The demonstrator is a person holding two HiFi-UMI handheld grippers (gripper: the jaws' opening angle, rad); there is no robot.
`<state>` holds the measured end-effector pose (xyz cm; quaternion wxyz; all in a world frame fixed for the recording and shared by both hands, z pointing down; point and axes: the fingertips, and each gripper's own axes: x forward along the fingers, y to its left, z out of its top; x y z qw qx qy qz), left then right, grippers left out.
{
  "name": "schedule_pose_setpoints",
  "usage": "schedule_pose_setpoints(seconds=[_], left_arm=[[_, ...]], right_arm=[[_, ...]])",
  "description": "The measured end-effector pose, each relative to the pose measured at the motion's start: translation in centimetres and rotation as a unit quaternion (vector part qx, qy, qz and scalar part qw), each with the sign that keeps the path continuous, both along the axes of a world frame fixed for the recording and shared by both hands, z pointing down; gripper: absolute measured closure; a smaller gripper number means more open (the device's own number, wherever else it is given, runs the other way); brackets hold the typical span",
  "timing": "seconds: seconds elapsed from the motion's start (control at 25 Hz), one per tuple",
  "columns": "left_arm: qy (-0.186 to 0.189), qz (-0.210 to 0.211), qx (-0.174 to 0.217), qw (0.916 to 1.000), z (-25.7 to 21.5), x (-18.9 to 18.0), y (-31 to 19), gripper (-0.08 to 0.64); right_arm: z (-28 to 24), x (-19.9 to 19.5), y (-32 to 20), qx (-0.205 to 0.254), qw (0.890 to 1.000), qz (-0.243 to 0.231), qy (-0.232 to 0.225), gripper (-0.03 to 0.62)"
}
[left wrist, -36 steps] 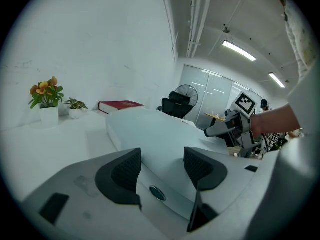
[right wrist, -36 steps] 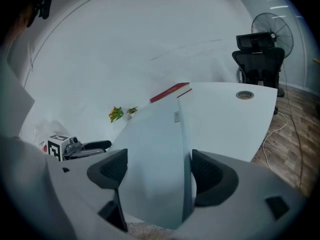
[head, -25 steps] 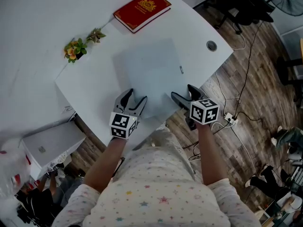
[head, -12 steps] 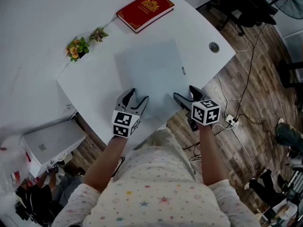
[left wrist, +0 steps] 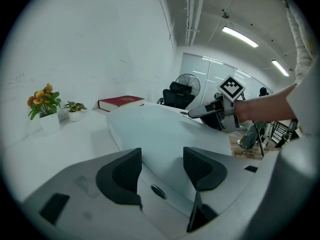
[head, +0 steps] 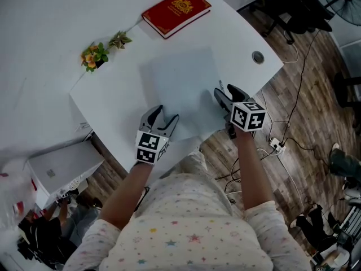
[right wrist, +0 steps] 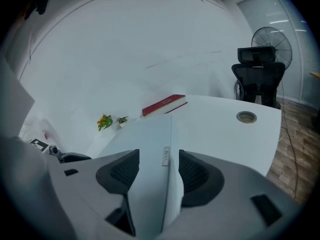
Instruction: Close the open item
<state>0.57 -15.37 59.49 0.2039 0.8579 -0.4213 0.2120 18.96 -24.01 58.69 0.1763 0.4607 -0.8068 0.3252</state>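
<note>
Because the right gripper [head: 224, 92] only straddles the 4 o'clock edge of the grey case [head: 180, 86], jaws apart and unclamped, a careless push could skid the case over the smooth desk [head: 110, 103] toward the red book [head: 176, 11] at 12 o'clock. The left gripper [head: 164, 115], likewise spread and empty, hovers at its 7 o'clock corner. The case lies mid-desk, pale, thin and seemingly already flat.

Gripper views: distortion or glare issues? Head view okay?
Left gripper view: heavy fisheye, black corners, ceiling strip lights blown out. Right gripper view: same fisheye; pale grey flat laptop barely separates from the white table. Head view: dim, soft shadows, red hardcover book sharp.
</note>
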Motion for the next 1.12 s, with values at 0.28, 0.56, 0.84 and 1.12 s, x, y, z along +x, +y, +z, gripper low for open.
schedule_pose_setpoints(seconds=[0.28,0.56,0.84,1.12], left_arm=[[-0.014,0.009,-0.011,0.9998,0.1,0.1,0.0,0.302],[-0.02,0.011,-0.01,0.9997,0.3,0.1,0.0,0.302],[-0.018,0.009,-0.009,0.9998,0.1,0.1,-0.1,0.302],[-0.008,0.004,-0.002,1.0,0.0,0.1,-0.1,0.302]], right_arm=[[1.3,-0.6,-1.3,-0.012,1.0,-0.003,0.019,0.397],[1.5,-0.7,-1.2,-0.012,1.0,0.007,0.013,0.426],[1.7,-0.6,-1.3,-0.012,1.0,0.016,0.02,0.437],[1.9,-0.5,-1.3,-0.019,0.999,0.015,0.032,0.436]])
